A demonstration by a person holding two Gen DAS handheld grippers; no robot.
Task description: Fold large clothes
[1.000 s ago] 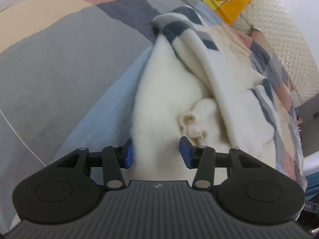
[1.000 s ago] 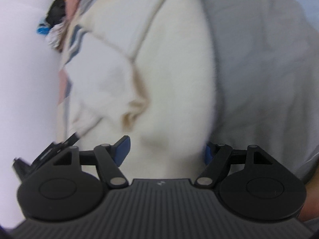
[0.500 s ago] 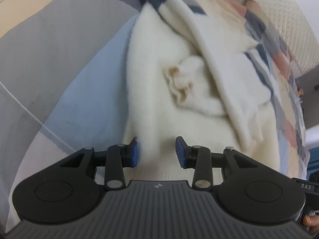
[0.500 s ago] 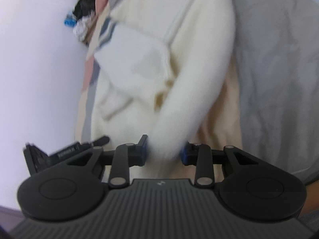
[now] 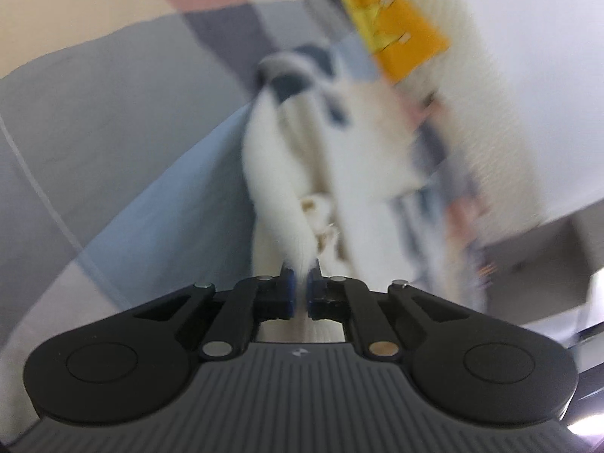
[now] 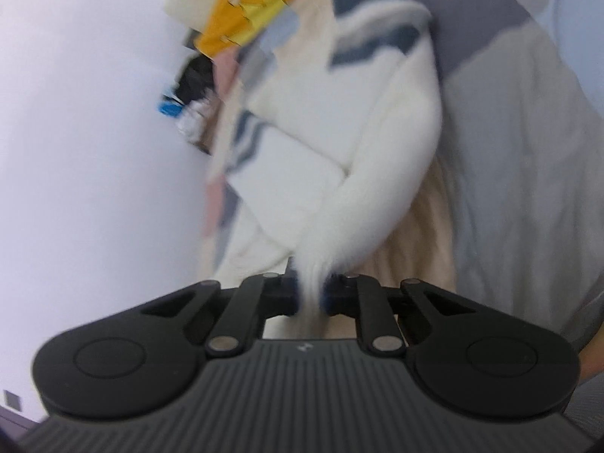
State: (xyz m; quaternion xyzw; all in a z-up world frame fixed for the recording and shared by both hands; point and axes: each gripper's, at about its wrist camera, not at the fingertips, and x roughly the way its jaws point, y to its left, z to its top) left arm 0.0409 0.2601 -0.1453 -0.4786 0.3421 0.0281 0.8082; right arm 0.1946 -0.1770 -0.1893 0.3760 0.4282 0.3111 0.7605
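On the bed (image 5: 94, 120), spread with a patchwork cover of grey, pale blue, pink and cream panels, a large cream sweater (image 5: 362, 143) with dark blue stripes near its far end is lying lengthwise, and both views are blurring with motion. At the near end, the left hand-held gripper (image 5: 298, 294) is pinching a gathered edge of the fluffy fabric, its blue-padded jaws standing almost together with only the cloth between them. Likewise, the right hand-held gripper (image 6: 311, 294) is clamping a bunched fold of the same sweater (image 6: 377, 173), its jaws nearly closed on the white pile, which is rising from the grip toward the striped end. Judging from the layers already overlapping along the body, the sides or sleeves are appearing to be folded inward, so the task is looking partly done; the remaining step, as a judgement, is carrying the held near end over toward the striped far end and smoothing the stack. Beyond the garment, a yellow pillow (image 5: 392, 26) bearing a crown-like line drawing is resting near a white wall (image 6: 94, 151). No readable brand, label or writing is showing; only a small pale logo mark on each gripper body is visible, too small to read.
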